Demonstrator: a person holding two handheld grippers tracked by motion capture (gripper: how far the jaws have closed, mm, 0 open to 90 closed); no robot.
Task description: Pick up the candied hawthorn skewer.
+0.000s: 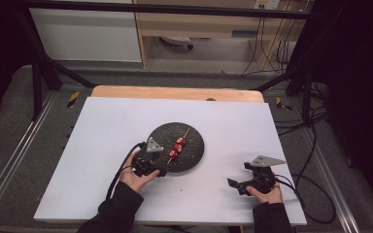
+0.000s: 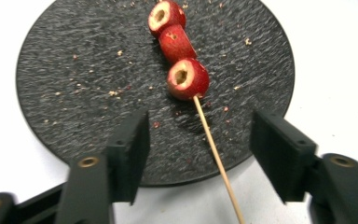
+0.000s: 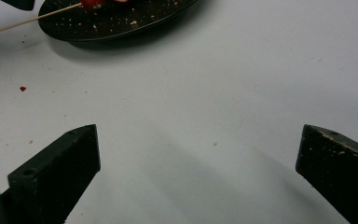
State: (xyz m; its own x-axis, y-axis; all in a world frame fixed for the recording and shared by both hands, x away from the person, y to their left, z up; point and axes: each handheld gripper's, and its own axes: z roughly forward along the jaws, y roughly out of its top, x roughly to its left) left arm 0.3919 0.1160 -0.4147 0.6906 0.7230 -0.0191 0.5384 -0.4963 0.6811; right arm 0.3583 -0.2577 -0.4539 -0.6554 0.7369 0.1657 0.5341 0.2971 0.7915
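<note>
Right tongs (image 1: 240, 175): held low over the bare white table (image 3: 205, 93), jaws spread wide, nothing between them, touching nothing.
Left tongs (image 2: 200, 154): at the near edge of the plate, jaws partly apart; the skewer's bare end ran between them, clear of both pads.
Skewer (image 2: 212, 149): thin wooden stick lying slanted on the plate, its near end overhanging the rim.
Strawberries (image 2: 188, 78): 3 red pieces threaded in a row, resting on the plate beyond the left tongs.
Plate (image 2: 65, 84): round, dark, speckled with crumbs, mid-table.

1 plate (image 2: 65, 79), 1 skewer (image 2: 216, 158) (w/ 3 strawberry pcs (image 2: 188, 78)).
</note>
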